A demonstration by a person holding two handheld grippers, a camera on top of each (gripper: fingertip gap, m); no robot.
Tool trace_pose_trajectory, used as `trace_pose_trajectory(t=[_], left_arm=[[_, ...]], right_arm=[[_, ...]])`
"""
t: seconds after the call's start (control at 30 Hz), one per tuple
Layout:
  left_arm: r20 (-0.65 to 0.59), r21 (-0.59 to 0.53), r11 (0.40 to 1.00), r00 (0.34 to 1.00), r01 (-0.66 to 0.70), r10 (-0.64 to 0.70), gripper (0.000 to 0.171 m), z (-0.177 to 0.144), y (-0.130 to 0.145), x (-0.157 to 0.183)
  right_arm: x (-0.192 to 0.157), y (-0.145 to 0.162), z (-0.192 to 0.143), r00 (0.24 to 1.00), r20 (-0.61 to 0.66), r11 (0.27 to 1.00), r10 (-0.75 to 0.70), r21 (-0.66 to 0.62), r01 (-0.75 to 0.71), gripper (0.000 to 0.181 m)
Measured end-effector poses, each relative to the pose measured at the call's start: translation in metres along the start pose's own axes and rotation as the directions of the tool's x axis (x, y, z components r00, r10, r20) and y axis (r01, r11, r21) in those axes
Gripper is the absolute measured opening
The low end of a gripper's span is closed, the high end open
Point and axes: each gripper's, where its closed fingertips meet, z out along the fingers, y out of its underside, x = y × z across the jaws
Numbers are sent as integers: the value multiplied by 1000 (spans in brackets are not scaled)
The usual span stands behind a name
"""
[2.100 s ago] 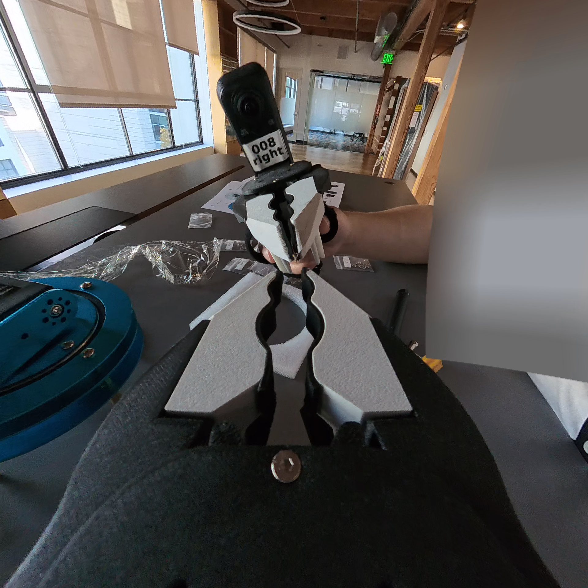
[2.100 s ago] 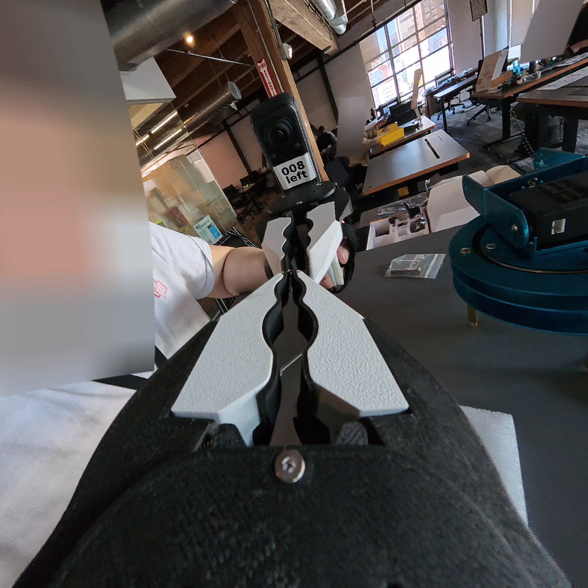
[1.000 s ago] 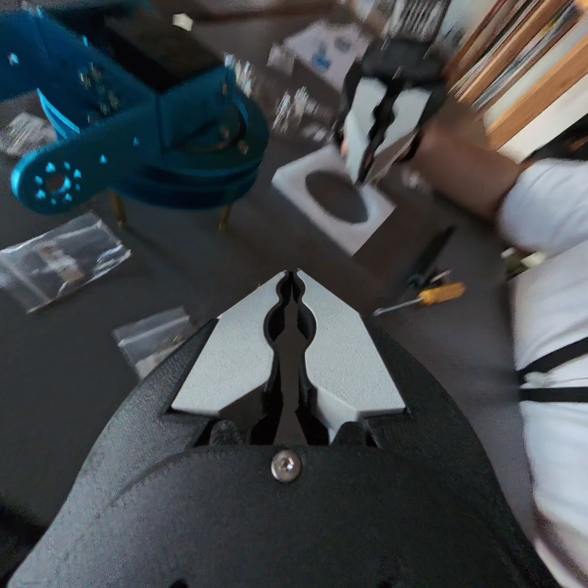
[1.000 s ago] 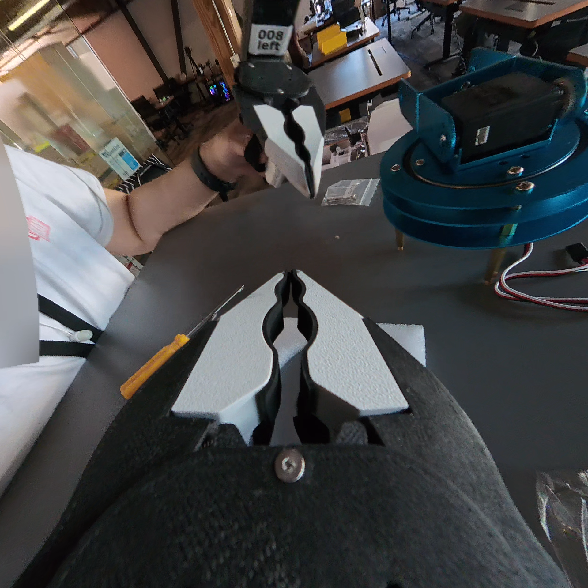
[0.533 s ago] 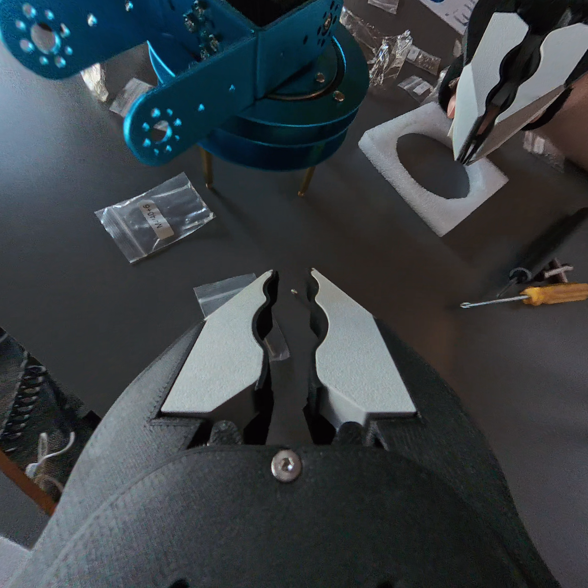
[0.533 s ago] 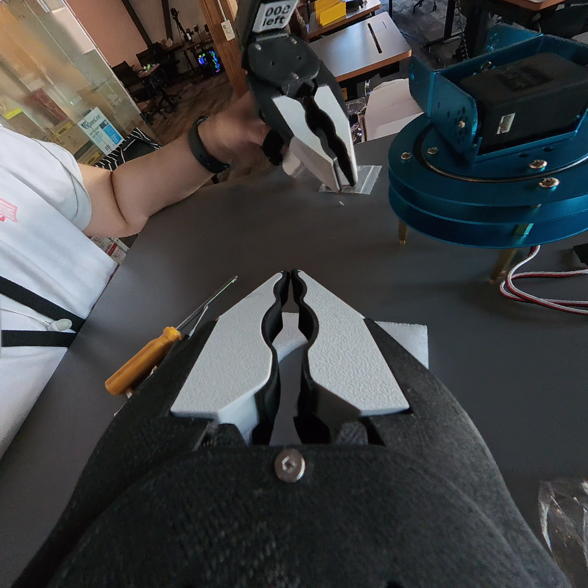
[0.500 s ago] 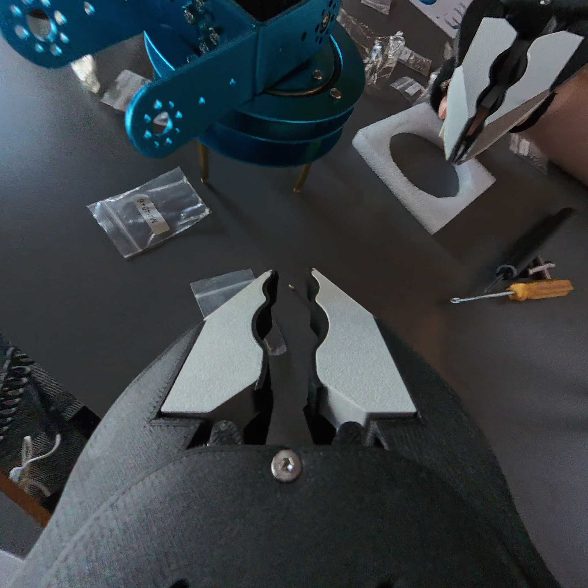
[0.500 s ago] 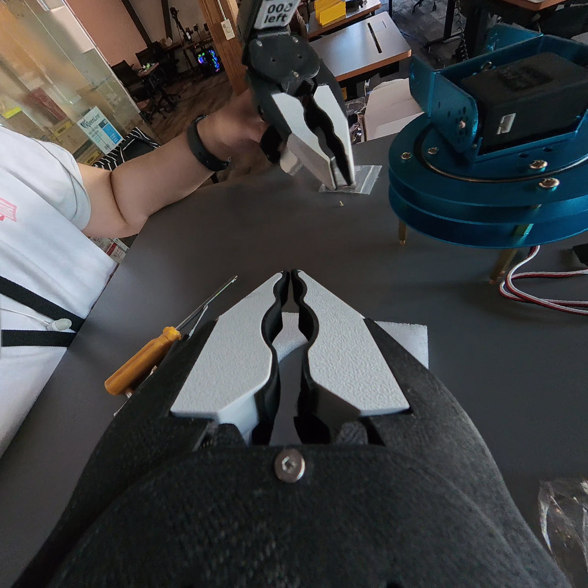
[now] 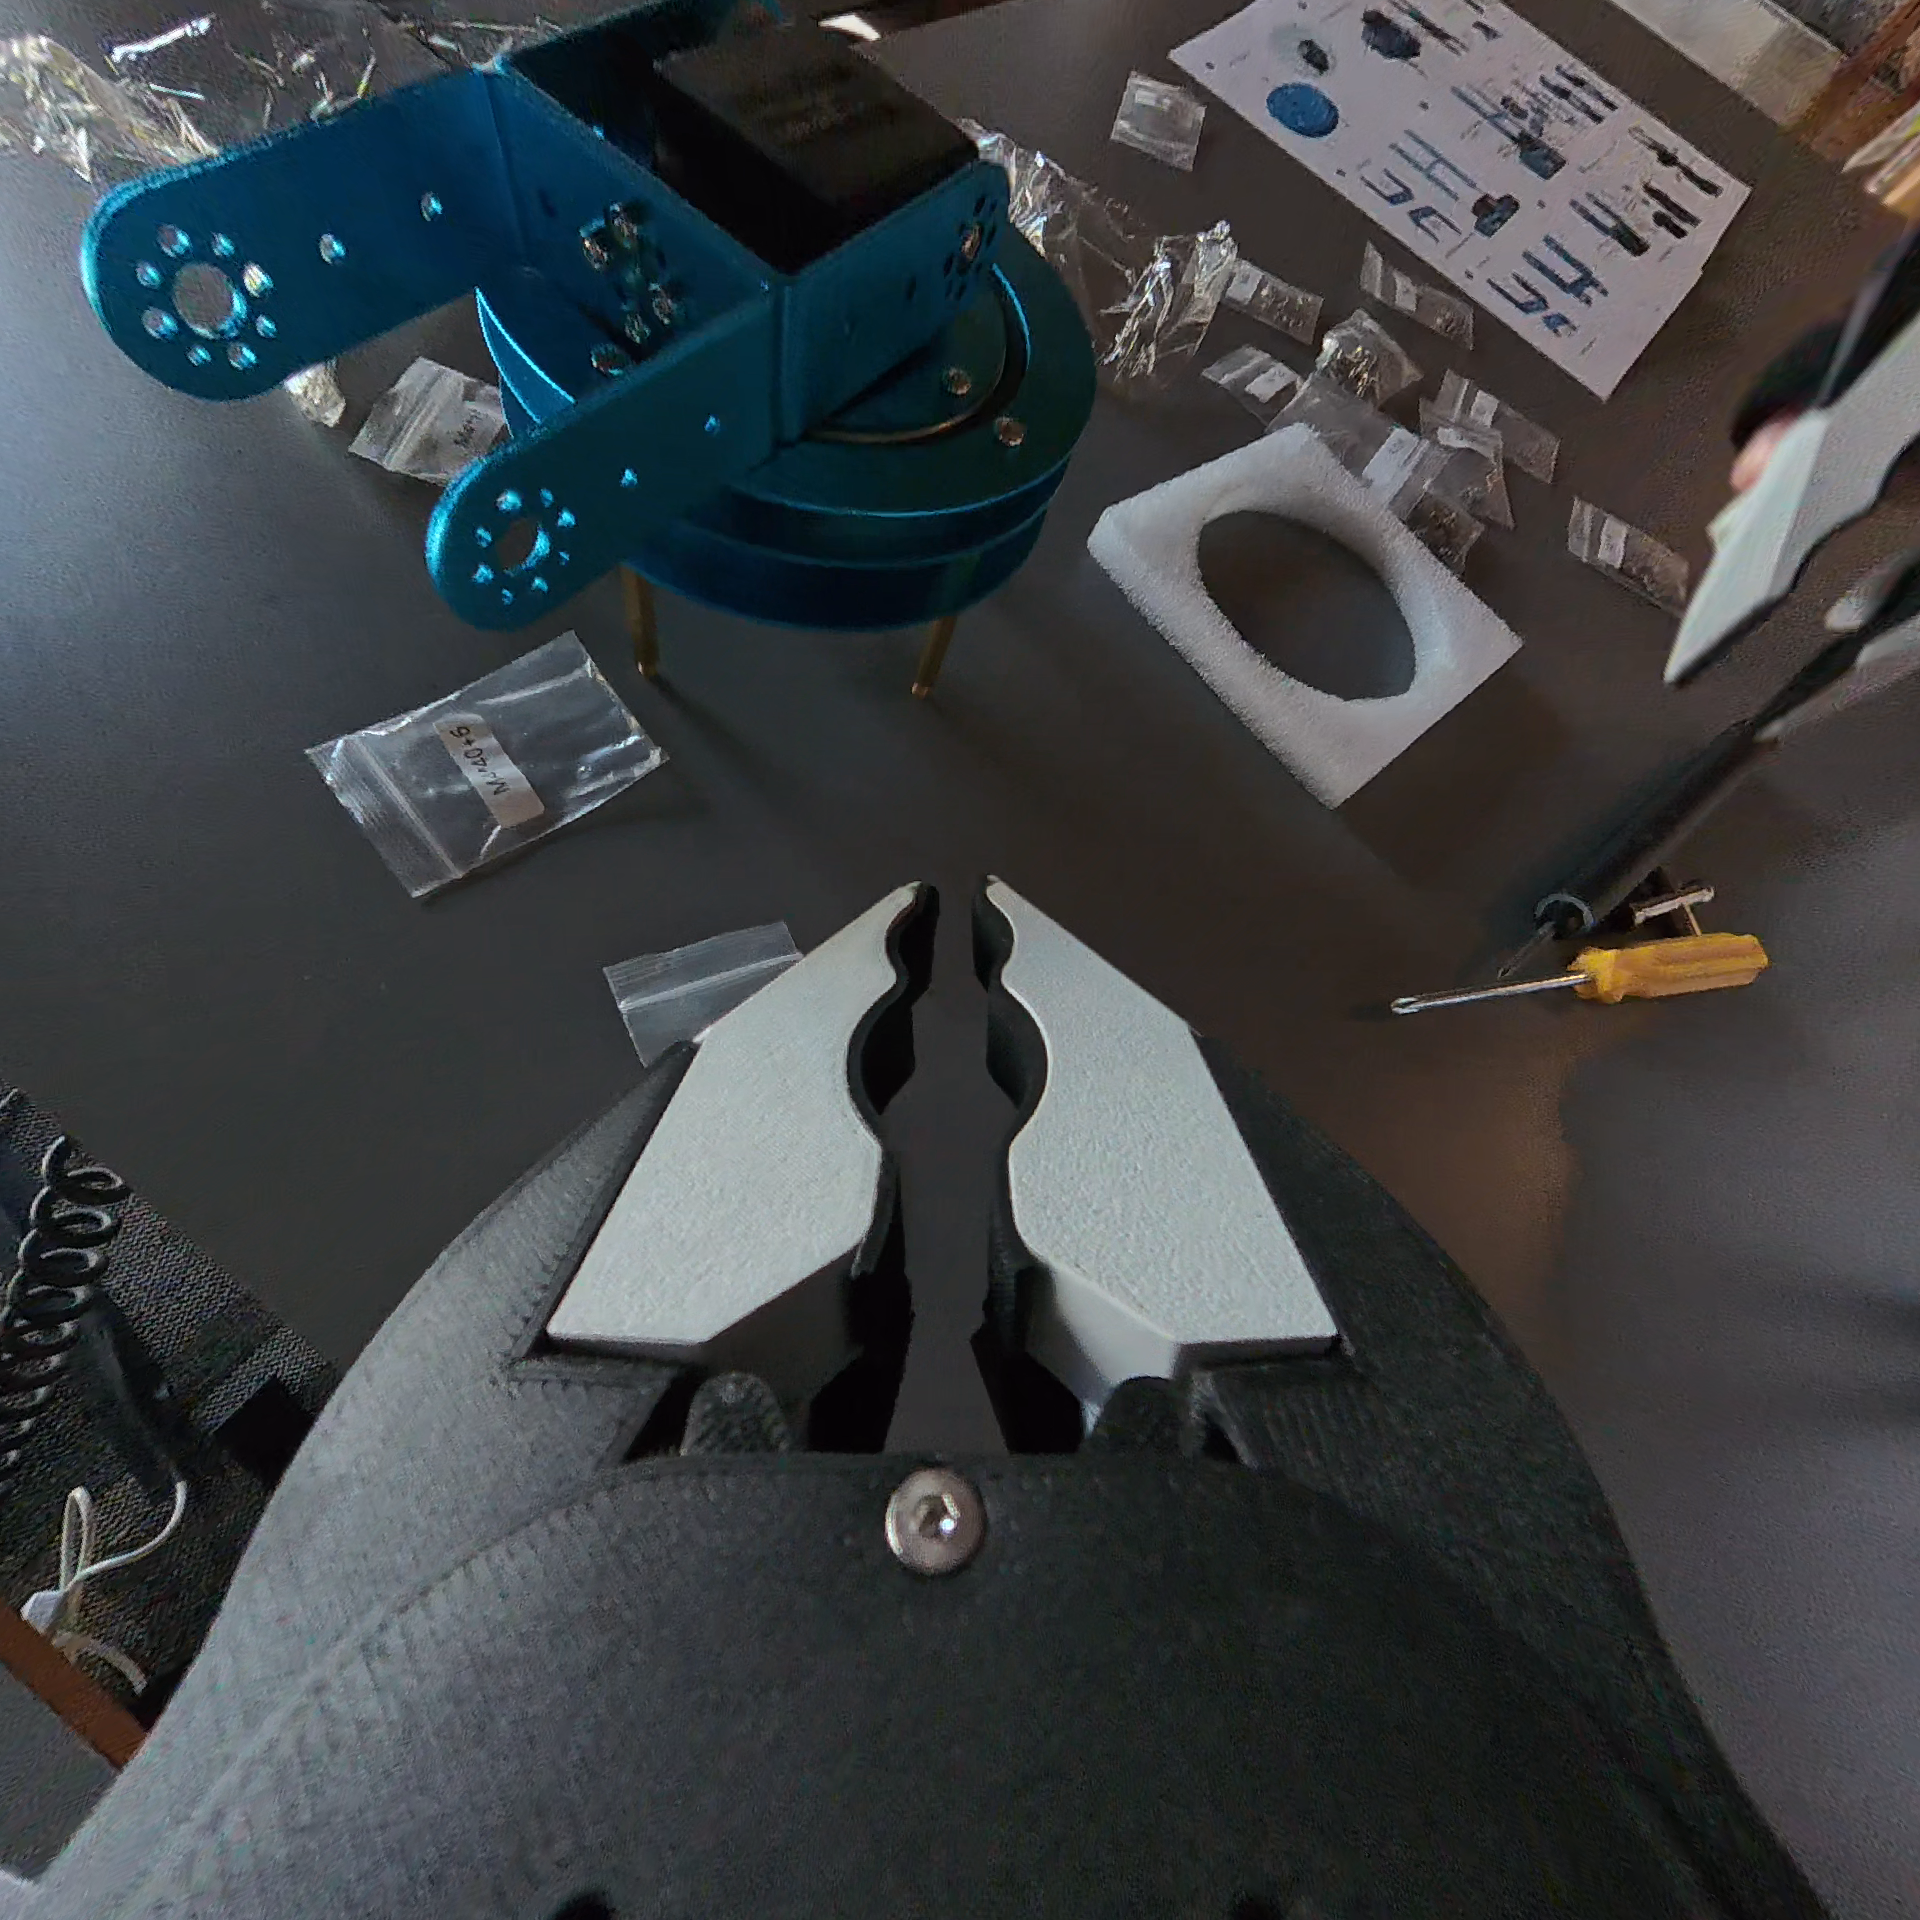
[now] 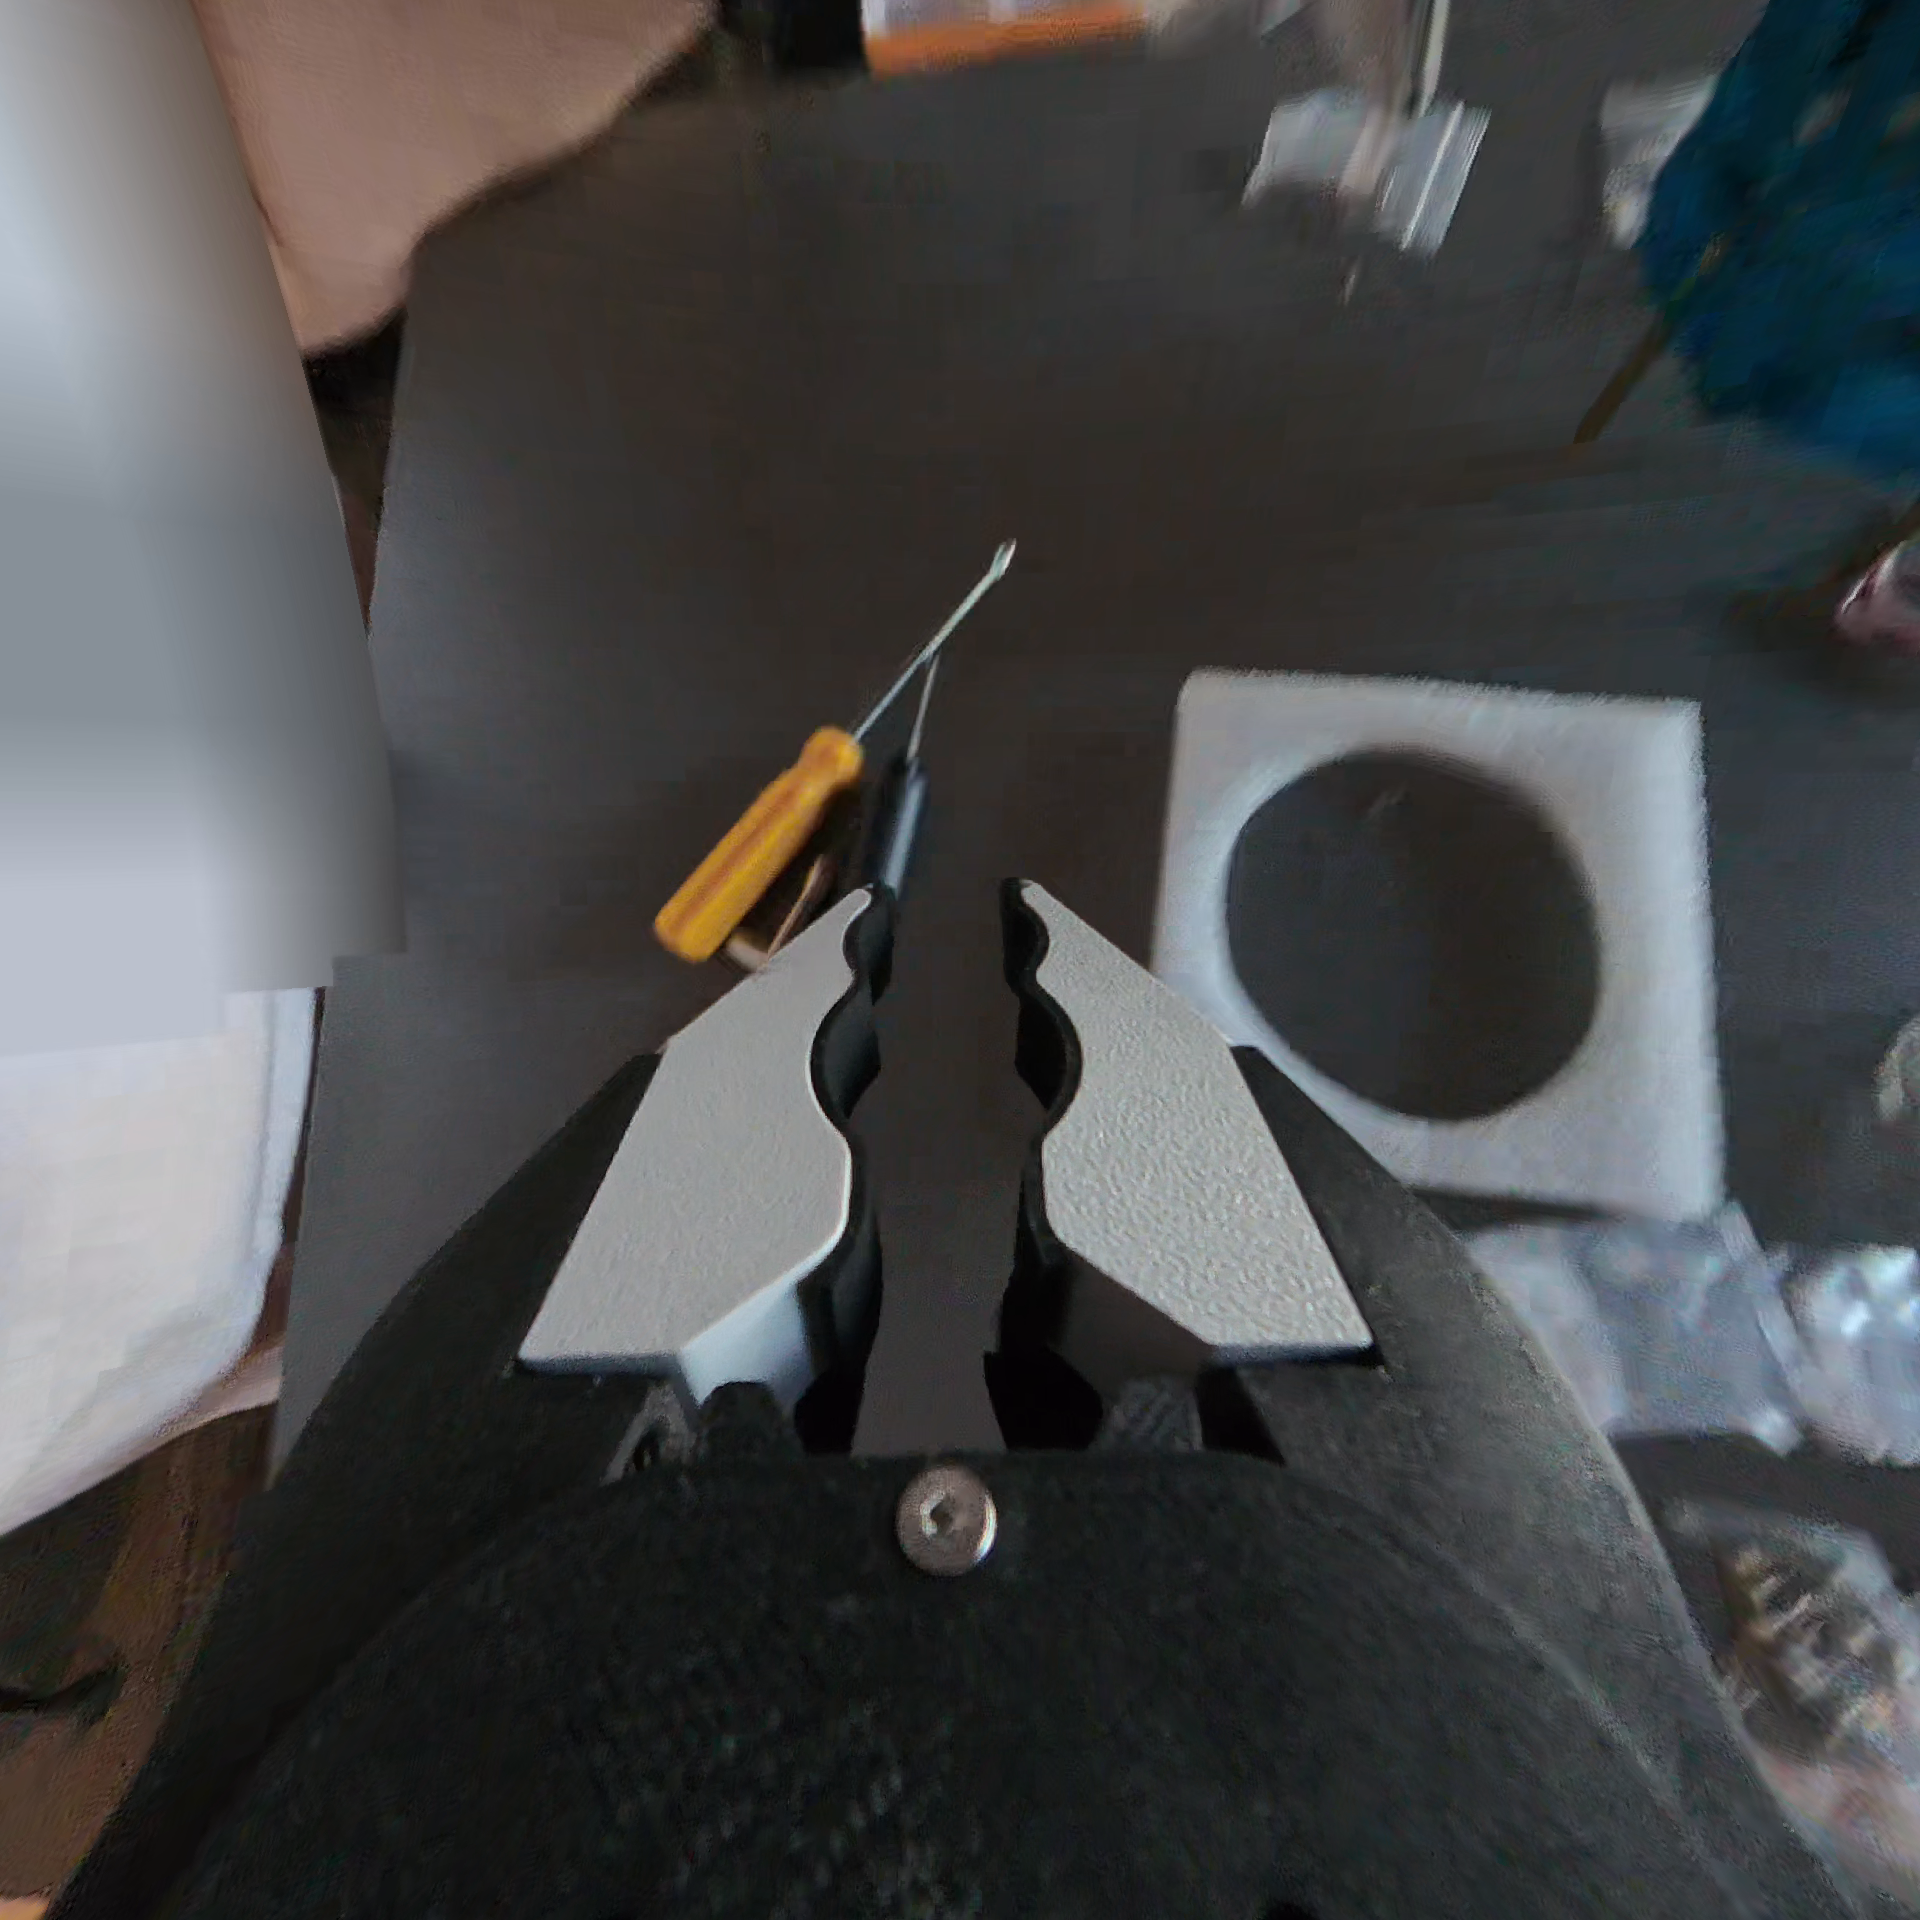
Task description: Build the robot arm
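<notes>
Left gripper (image 9: 948,896): down low over the dark table, fingers parted by a narrow gap, nothing between them that can be seen.
Small clear bag (image 9: 698,985): right at the left finger, partly tucked under it, flat on the table.
Right gripper (image 10: 940,899): jaws spread wider, empty, pointing down at the tools; this view is smeared with motion blur. From the left wrist view it (image 9: 1813,499) hangs at the far right edge, above the table.
Yellow-handled screwdriver (image 10: 764,842): just ahead of the right gripper's left fingertip, shaft angling away; it (image 9: 1579,977) lies off to the left gripper's right.
Black-handled tool (image 10: 899,821): beside the screwdriver, its handle running up to the left fingertip; touching or not, cannot tell.
Labelled zip bag (image 9: 486,761): farther out, left of centre, lying flat.
White foam square (image 9: 1304,613): round hole cut through, table showing inside; in the right wrist view it (image 10: 1434,727) sits right of the gripper.
Blue metal assembly (image 9: 644,343): round base on thin brass legs, two perforated arms reaching left, a black block seated on top.
Surface (image 9: 208,987): matte dark grey table, soft reflections near the right edge.
Far end: a scatter of small clear parts bags (image 9: 1434,416), crumpled plastic wrap (image 9: 1153,281), and a printed white sheet (image 9: 1455,177) at the top right.
Near left edge: a coiled black cord (image 9: 52,1247) beyond the table.
</notes>
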Motion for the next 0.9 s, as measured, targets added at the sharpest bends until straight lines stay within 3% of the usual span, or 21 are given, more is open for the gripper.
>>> trace_pose_trajectory(t=[0.07, 0.17, 0.3, 0.4, 0.53, 0.73, 0.9], left_arm=[[10, -7, 1000, 1000, 0, 0, 5, 0, -1, 0], [38, -25, 1000, 999, -6, 7, 5, 0, -1, -2], [21, -10, 1000, 1000, -10, 10, 3, 1, -5, 7], [28, -14, 1000, 999, -23, 23, 3, 2, -6, 9], [13, -8, 1000, 1000, -20, 20, 3, 3, -7, 13], [-1, -8, 1000, 1000, -28, 28, 3, 5, -8, 17], [-40, -8, 1000, 999, -23, 23, 3, 9, -8, 24]], right_arm=[[-20, 22, 3, 998, -58, 998, 36, -42, -38, 20], [-49, 25, 15, 992, -80, 994, 101, -28, -104, 20], [-48, 42, 26, 983, -173, 991, 55, -114, -75, 19], [-56, 29, 35, 984, -135, 991, 115, -46, -122, 21], [-56, 24, 39, 979, -146, 987, 142, -57, -152, 24], [-57, 3, 61, 935, -75, 938, 346, -9, -347, 35], [-57, -1, 82, 965, -109, 968, 239, -46, -245, 37]])
